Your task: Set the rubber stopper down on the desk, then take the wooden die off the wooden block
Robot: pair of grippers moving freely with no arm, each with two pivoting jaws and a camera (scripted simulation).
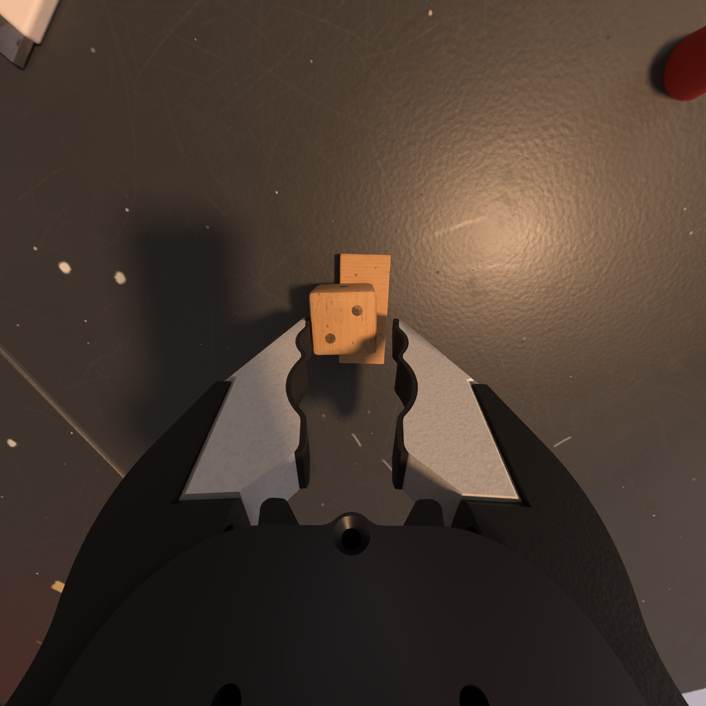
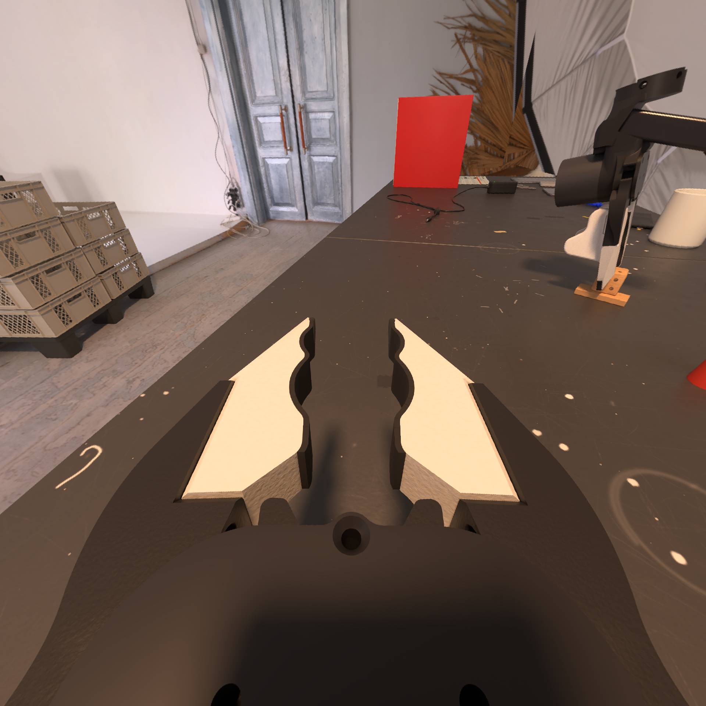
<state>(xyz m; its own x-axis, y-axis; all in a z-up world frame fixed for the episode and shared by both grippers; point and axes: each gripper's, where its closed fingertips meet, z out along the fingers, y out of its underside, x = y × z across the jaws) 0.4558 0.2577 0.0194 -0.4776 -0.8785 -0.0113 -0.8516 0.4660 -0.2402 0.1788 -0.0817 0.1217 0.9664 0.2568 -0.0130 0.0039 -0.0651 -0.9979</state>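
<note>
The left gripper (image 1: pixel 349 324), jaws released, is straddling the die (image 1: pixel 342 319) on the block (image 1: pixel 366 269); next they need clenching and lifting.

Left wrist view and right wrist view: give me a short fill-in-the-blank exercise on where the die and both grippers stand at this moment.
1. The light wooden die with dark round pips rests on the flat wooden ____.
2. The face of the die toward the left wrist camera shows ____ pips.
3. The left gripper points down over the die with its jaws ____.
4. The right gripper holds ____ between its fingers, above the dark desk.

Missing words: block; two; open; nothing
</note>
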